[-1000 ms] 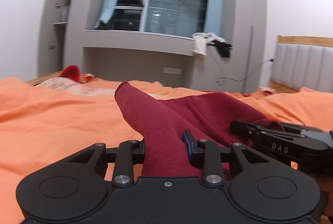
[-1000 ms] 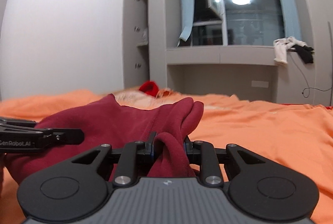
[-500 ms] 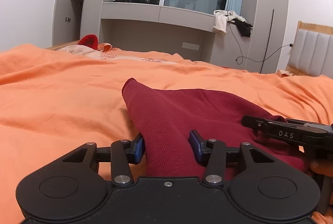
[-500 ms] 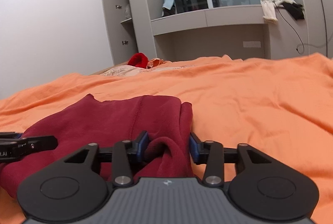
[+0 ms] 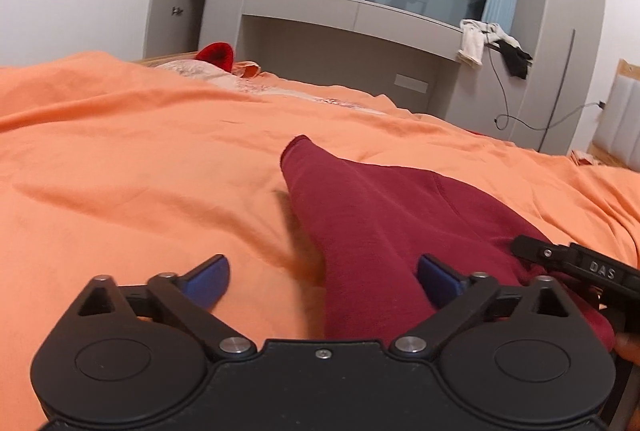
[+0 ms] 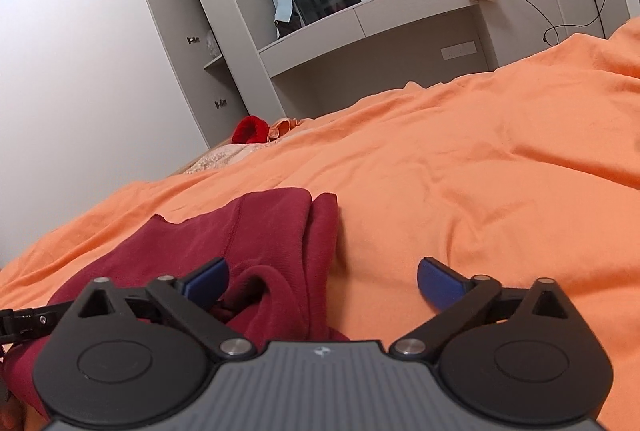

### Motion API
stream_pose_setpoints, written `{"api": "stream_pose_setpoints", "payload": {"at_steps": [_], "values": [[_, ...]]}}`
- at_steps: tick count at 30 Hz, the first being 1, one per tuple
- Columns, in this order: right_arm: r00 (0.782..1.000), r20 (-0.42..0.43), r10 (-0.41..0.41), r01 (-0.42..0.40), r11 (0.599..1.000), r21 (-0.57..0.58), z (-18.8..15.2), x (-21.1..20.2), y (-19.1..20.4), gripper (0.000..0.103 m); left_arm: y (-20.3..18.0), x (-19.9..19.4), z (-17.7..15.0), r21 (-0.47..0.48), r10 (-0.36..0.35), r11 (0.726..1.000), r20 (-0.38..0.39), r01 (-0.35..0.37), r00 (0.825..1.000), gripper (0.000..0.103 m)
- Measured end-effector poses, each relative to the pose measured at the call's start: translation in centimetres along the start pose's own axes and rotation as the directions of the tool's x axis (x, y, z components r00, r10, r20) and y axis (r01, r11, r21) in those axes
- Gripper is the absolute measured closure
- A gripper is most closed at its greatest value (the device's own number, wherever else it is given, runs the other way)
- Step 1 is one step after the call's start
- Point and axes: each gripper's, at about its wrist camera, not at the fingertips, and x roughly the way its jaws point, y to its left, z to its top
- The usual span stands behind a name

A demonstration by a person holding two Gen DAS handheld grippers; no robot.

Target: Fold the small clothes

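Observation:
A dark red garment [image 5: 384,215] lies folded on the orange bedspread [image 5: 140,159]. My left gripper [image 5: 322,279] is open, its blue pads wide apart, with the garment's near edge lying between them. The right gripper's finger [image 5: 576,263] shows at the right in the left wrist view. In the right wrist view the garment [image 6: 256,243] lies at the left. My right gripper [image 6: 322,279] is open, the garment's bunched edge near its left pad [image 6: 208,279].
A red item [image 5: 216,55] and pale patterned fabric [image 5: 200,71] lie at the bed's far edge. Grey cabinets and a window ledge [image 5: 348,7] stand behind, with clothes [image 5: 492,43] hanging off it. A headboard [image 5: 616,119] is at the right.
Both grippers were shut on the red garment and held it up; they lowered it onto the bed and opened, letting it go. The garment now lies flat.

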Motion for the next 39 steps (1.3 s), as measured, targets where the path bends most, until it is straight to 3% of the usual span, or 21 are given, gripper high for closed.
{"api": "stream_pose_setpoints", "payload": {"at_steps": [13, 25, 34, 39], "values": [[0.984, 0.135, -0.114, 0.109, 0.993, 0.046, 1.7, -5.7, 1.2, 0.000, -1.7, -2.5, 0.6, 0.034, 0.022, 0.999, 0.032, -0.023, 0.999, 0.001], [0.978, 0.189, -0.085, 0.110, 0.986, -0.128, 0.7, -13.8, 3.2, 0.000, -3.6, -8.6, 0.6, 0.072, -0.009, 0.997, 0.160, -0.002, 0.987, 0.001], [0.953, 0.295, -0.066, 0.105, 0.988, -0.116, -2.3, -19.4, 3.4, 0.000, -3.8, -13.4, -2.1, 0.039, 0.012, 0.999, 0.218, -0.021, 0.976, 0.001], [0.950, 0.308, -0.054, 0.097, 0.987, -0.128, -3.6, -21.2, 3.8, 0.000, -3.6, -15.8, -4.4, 0.027, 0.052, 0.998, 0.258, -0.061, 0.965, 0.001]]}}
